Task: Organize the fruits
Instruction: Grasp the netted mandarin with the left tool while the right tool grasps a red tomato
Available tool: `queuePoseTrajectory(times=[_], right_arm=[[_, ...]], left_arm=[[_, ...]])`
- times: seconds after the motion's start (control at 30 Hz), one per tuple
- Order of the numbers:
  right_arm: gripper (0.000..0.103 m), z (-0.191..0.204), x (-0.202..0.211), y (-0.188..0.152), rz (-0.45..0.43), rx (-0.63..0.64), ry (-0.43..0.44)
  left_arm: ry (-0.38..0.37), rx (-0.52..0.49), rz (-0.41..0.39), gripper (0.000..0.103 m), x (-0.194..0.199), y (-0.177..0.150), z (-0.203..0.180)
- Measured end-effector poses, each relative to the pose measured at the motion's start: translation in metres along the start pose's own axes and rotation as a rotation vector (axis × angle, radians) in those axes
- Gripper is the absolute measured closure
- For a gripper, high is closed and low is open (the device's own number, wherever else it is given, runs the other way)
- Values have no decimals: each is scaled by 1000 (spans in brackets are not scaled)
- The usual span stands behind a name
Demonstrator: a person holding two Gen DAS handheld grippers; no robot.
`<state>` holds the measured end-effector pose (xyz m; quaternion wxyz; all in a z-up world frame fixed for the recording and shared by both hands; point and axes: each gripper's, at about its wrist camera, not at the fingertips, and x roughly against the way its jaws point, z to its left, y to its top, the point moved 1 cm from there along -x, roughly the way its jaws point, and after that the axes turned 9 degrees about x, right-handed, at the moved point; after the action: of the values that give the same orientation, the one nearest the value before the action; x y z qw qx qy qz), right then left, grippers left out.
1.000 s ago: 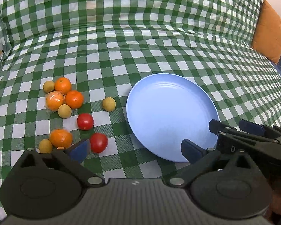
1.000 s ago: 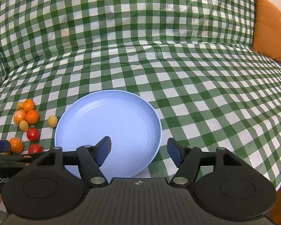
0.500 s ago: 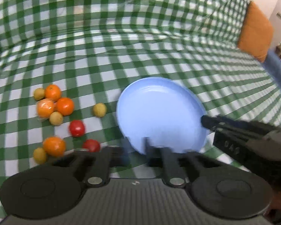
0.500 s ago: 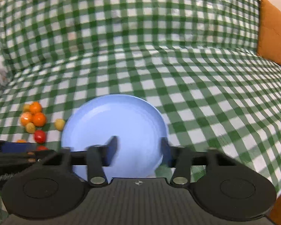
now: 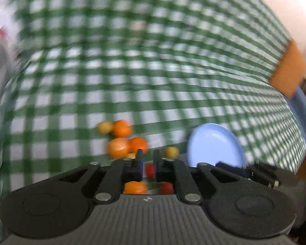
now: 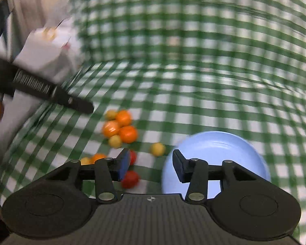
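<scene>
Green-and-white checked cloth [image 6: 193,94] covered the soft seat that carried everything; both views were smeared, so fine detail was poor. Blue plate [image 6: 224,149] lay empty at the right, presumably set there as the place to gather the fruit. All fruit lay loose on the cloth to the left of it and none was on the plate. A tight cluster of oranges [image 6: 122,128] with two small yellow fruits sat farthest away. A lone yellow fruit [image 6: 157,149] lay between that cluster and the plate rim, and two red tomatoes [image 6: 130,179] lay nearest the camera. One more orange and a yellow fruit showed behind the left finger. Right tool [image 6: 151,154]: jaws apart and opening, nothing between them. The gap looked onto bare cloth, with a tomato just behind the left fingertip and the plate edge behind the right one. Judged to be readying for a pick, most likely a tomato or the lone yellow fruit, both close to its line. Left tool [image 5: 148,157]: jaws drawn together, only a slit left, gripping nothing. A tomato [image 5: 150,169] showed through the slit but lay on the cloth beyond, not pinched. In its view the oranges sat just above and left of the fingertips, the plate to the right. Sorting judged not yet begun.
</scene>
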<state>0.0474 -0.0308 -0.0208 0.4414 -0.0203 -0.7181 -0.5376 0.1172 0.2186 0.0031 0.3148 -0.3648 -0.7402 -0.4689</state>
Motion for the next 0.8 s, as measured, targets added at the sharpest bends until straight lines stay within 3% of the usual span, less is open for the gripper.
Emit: queuePoseTrajectory(times=[0.1, 0.23, 0.3, 0.37, 0.53, 0.63, 0.7, 0.8], right_arm=[[55, 17, -20, -4, 32, 27, 46], [55, 26, -33, -10, 101, 63, 61], [53, 28, -41, -15, 138, 87, 72], [53, 30, -46, -18, 163, 99, 70], [53, 31, -57, -24, 183, 100, 90], [58, 34, -60, -28, 182, 120, 102], [69, 35, -60, -27, 179, 125, 106], [70, 32, -55, -26, 188, 124, 107]], left_arm=[[3, 65, 56, 83, -11, 4, 22], [1, 68, 115, 83, -25, -1, 35], [15, 74, 148, 77, -39, -7, 43], [16, 78, 182, 65, -50, -12, 45], [33, 41, 214, 51, -70, -18, 39], [67, -8, 214, 50, -78, -21, 29], [78, -28, 217, 50, -83, -22, 27], [91, -52, 226, 50, -90, -23, 22]])
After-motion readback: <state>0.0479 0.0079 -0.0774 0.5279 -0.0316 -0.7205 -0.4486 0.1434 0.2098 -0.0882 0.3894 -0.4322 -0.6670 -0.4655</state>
